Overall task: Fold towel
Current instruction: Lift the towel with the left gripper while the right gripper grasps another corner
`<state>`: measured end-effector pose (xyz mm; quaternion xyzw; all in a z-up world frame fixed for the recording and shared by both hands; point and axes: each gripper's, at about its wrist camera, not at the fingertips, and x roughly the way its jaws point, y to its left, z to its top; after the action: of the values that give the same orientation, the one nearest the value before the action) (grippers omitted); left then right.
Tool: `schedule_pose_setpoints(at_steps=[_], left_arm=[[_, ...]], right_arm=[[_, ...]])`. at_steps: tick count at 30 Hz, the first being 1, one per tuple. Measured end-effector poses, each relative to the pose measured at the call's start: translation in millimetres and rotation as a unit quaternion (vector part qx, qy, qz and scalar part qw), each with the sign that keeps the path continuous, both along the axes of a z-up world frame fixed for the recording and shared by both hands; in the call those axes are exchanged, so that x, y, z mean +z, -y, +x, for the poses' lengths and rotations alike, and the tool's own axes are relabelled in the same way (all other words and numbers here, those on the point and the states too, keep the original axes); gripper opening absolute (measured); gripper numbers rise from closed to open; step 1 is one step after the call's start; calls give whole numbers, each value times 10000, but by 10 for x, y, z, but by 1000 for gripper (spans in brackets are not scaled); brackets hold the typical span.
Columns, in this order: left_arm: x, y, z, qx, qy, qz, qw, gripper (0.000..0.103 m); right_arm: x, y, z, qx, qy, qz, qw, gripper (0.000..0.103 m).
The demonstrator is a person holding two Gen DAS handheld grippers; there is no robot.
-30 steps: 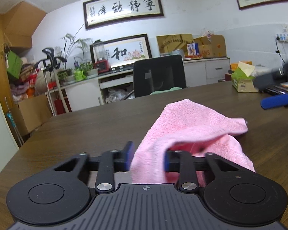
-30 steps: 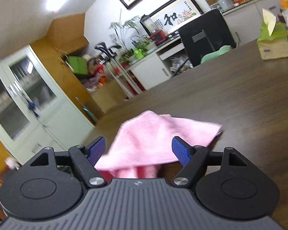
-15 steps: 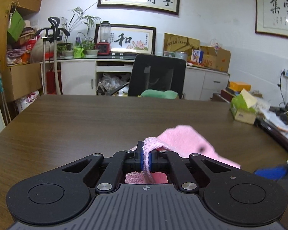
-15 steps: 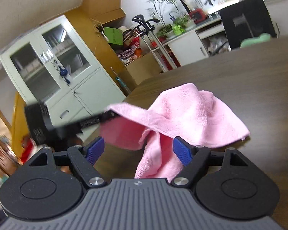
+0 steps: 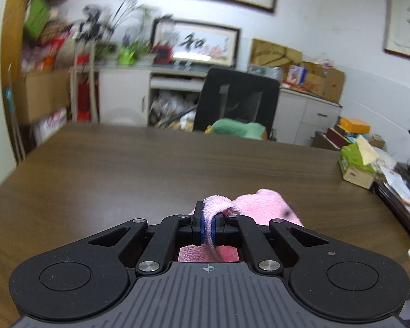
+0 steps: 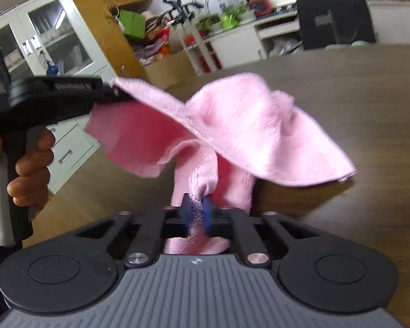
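Now the right claw has snapped shut on the pink towel; half a second ago its blue pads were wide apart with the cloth lying loose between them. The left claw was already pinched shut on a towel edge then, and it is the same now, with a roll of pink cloth squeezed between its pads.

Seen from the right wrist, the left claw holds one corner up high, to the left of the right claw, with the person's hand around its handle. The towel hangs between both claws, above the brown tabletop, sagging in a big droopy fold to the right.

What could go wrong: each claw holds only a small bunch of cloth, so a hard pull apart may make a corner slip out. The loose flap may also fall crooked, and then the fold comes out lumpy.

Hard to tell: which corner the right claw has, since the cloth is bunched up there. The lowest part of the towel is hidden behind the claw bodies, so I cannot tell if it touches the tabletop. Both pictures are blurry.
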<state>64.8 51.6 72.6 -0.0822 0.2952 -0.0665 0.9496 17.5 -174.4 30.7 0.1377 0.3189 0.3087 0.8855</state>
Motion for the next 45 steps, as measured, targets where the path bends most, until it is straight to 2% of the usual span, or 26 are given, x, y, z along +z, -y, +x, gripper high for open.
schedule_pose_setpoints(at_steps=[4,8,11,14,16,19,21,23,27,30,33,36,39,42,45], left_arm=[[21,-137,248,201,-503,-432,9976,4],[239,-147,540,397,-731,-739,9938,3],[507,-124,696,526,-572,-896,9929,3],[840,-165,791,642,-306,-1194,9903,3],[1063,-199,815,706,-96,-1387,9878,4],[1223,-203,745,719,135,-1314,9886,4],[1187,-207,625,689,164,-1167,9906,4],[1043,-204,480,658,12,-984,9930,4],[591,-258,27,513,-471,-706,9951,4],[158,-392,-318,513,-1043,-804,9900,4],[-185,-501,-614,569,-1358,-833,9856,4],[-432,-585,-881,543,-1525,-1047,9812,5],[-573,-577,-1061,400,-1616,-1161,9792,5],[-618,-568,-1131,335,-1665,-1166,9786,6],[-635,-569,-1169,244,-1645,-1224,9784,10]], right_arm=[[264,227,-27,-478,389,142,9980,7],[646,421,153,-887,709,-240,9932,7],[991,530,269,-1154,1153,-646,9845,7],[1452,597,396,-1501,1838,-1017,9661,7],[1653,624,443,-1606,2143,-1103,9571,7],[1818,689,474,-1595,2290,-1035,9547,7],[1759,720,385,-1392,2264,-1104,9577,7],[1599,732,243,-1121,2132,-1216,9629,7],[1077,741,-187,-526,1660,-1354,9754,7],[672,762,-646,-307,1353,-1396,9804,7],[411,803,-1073,-199,1138,-1401,9834,7],[290,820,-1429,-255,1132,-1494,9819,8],[256,845,-1582,-234,1134,-1758,9776,11],[231,919,-1694,-194,1022,-1938,9755,13],[270,1038,-1752,-195,828,-1808,9798,14]])
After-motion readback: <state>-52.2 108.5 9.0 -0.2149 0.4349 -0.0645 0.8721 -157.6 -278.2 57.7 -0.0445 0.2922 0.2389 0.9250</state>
